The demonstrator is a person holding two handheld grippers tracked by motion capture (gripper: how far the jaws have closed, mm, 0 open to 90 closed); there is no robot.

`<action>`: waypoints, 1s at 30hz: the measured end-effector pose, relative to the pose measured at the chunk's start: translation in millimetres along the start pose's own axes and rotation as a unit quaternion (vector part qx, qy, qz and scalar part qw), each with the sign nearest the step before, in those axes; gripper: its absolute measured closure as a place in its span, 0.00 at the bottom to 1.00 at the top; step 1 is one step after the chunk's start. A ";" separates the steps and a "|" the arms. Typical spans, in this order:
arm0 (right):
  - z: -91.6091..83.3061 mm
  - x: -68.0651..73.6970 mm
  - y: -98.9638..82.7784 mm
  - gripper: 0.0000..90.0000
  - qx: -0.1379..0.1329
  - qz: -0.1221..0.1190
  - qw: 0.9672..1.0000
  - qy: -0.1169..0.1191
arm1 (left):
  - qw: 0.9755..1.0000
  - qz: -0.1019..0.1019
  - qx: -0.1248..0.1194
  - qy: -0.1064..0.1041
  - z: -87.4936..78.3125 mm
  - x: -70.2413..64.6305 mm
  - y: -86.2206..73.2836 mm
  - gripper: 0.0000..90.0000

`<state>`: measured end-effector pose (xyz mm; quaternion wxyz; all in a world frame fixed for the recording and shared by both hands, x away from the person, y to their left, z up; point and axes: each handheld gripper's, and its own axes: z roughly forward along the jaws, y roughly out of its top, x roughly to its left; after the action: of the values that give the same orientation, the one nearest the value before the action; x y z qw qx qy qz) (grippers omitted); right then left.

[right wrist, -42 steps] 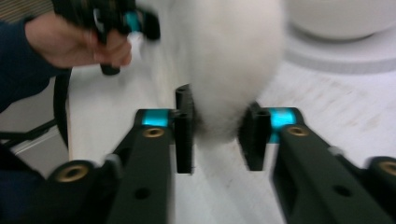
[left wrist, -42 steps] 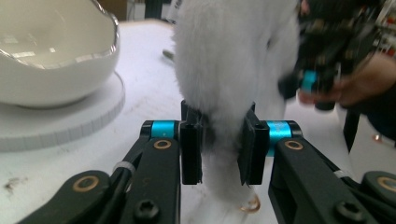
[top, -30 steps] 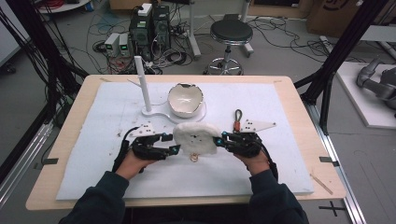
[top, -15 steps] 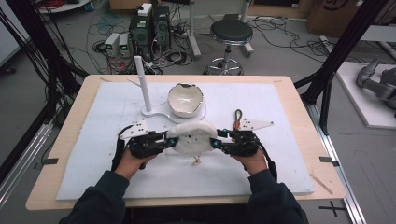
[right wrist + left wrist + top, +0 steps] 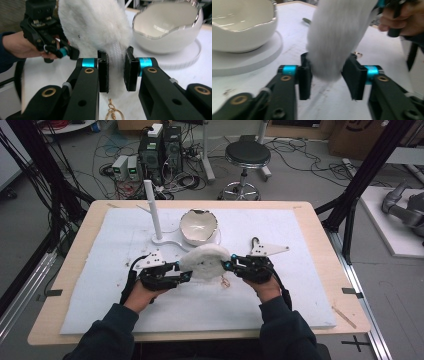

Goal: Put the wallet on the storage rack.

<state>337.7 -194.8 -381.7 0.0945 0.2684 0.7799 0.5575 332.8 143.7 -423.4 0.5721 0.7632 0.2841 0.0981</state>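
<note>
Ahead of you on the desk (image 5: 320, 227), a white foam sheet (image 5: 120, 290) covers most of the top. On it stand a white upright post (image 5: 152, 210) on a curved base and a glossy white bowl (image 5: 198, 226) with a jagged rim. Beyond the desk you see a black stool (image 5: 245, 157) and computer boxes (image 5: 159, 147) among floor cables.
</note>
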 end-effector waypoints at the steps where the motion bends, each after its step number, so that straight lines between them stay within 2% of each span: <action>1: 1.1 0.0 10.0 0.87 -0.006 -0.015 1.000 -0.015 | 0.999 -0.008 -0.005 0.030 -7.3 7.8 -0.2 0.53; 2: 1.6 -0.2 16.0 0.87 -0.006 -0.020 1.000 -0.020 | 0.999 -0.008 -0.005 0.030 -7.3 7.8 -0.2 0.52; 3: 2.5 -0.5 22.3 0.87 -0.006 -0.028 0.999 -0.024 | 0.998 -0.019 -0.014 0.056 -16.7 16.2 -0.9 0.51; 7: 8.4 -3.0 49.3 0.87 -0.004 -0.058 0.997 -0.041 | 0.993 -0.032 -0.031 0.108 -35.6 32.4 -1.9 0.45; 12: 21.3 -9.4 80.4 0.87 0.004 -0.084 0.995 -0.057 | 0.987 -0.043 -0.043 0.145 -51.0 45.8 -4.3 0.38; 16: 32.5 -14.7 101.0 0.87 0.007 -0.098 0.993 -0.064 | 0.985 -0.046 -0.057 0.159 -59.2 51.0 -5.0 0.32; 17: 36.5 -16.5 107.8 0.87 0.011 -0.100 0.993 -0.065 | 0.985 -0.046 -0.057 0.159 -59.2 51.0 -5.0 0.32; 18: 39.8 -18.0 112.7 0.87 0.011 -0.107 0.992 -0.070 | 0.983 -0.051 -0.062 0.166 -62.4 53.0 -5.5 0.31; 24: 59.5 -27.2 132.2 0.87 0.027 -0.117 0.990 -0.079 | 0.982 -0.052 -0.064 0.169 -66.9 56.4 -6.9 0.30; 25: 67.7 -31.2 137.1 0.87 0.039 -0.140 0.985 -0.090 | 0.982 -0.054 -0.065 0.168 -67.6 56.9 -7.2 0.30; 27: 73.9 -36.6 139.0 0.87 0.044 -0.150 0.983 -0.096 | 0.982 -0.053 -0.065 0.169 -68.0 57.5 -7.4 0.30; 29: 75.8 -38.9 139.2 0.87 0.046 -0.153 0.982 -0.099 | 0.982 -0.054 -0.066 0.168 -68.0 57.5 -7.7 0.30; 30: 78.7 -42.9 138.7 0.87 0.048 -0.161 0.980 -0.105 | 0.982 -0.055 -0.066 0.168 -68.0 57.6 -7.8 0.30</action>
<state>452.2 -120.3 -289.0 0.2509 0.2004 0.8248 0.4655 345.2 232.2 -418.5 0.5695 0.6799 0.4106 0.2118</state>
